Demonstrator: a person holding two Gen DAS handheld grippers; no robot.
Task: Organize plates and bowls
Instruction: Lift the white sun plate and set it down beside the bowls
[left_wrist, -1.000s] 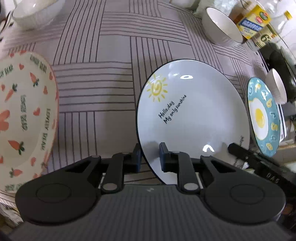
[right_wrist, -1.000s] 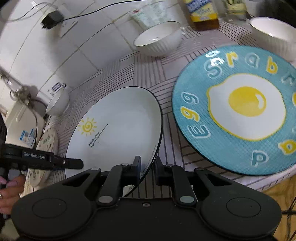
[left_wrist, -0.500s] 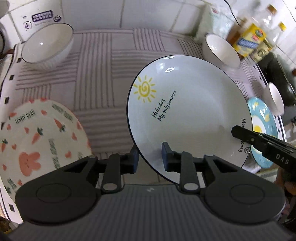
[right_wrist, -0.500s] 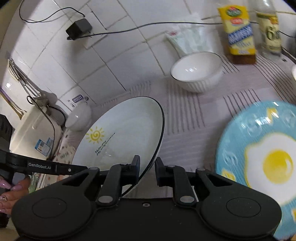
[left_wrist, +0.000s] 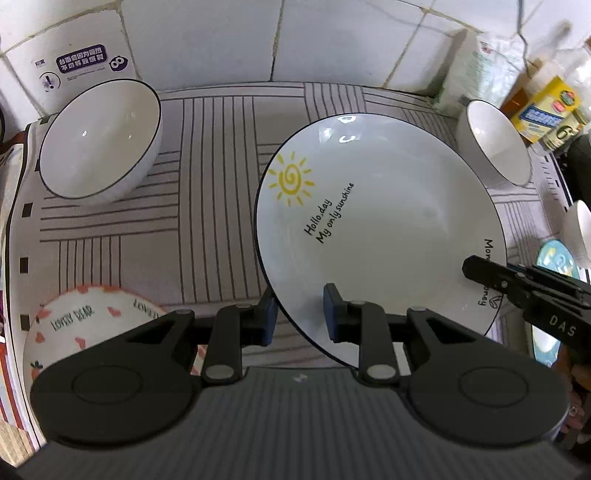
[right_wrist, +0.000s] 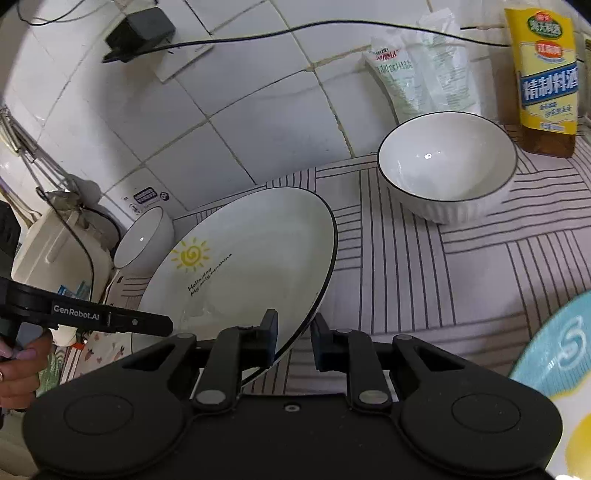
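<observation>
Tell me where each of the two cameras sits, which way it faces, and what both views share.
Left wrist: behind the left gripper, looking steeply down at the sun plate and striped cloth; the right gripper pokes in.
Right wrist: behind the right gripper, facing the tiled wall and a white bowl; the left gripper and a hand show.
Shared: the plate, gripped by its rim from opposite sides.

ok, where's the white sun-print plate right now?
The white sun-print plate sits mid-frame in both wrist views, held tilted above the striped tablecloth between two white bowls, its rim in both grippers' jaws.
</observation>
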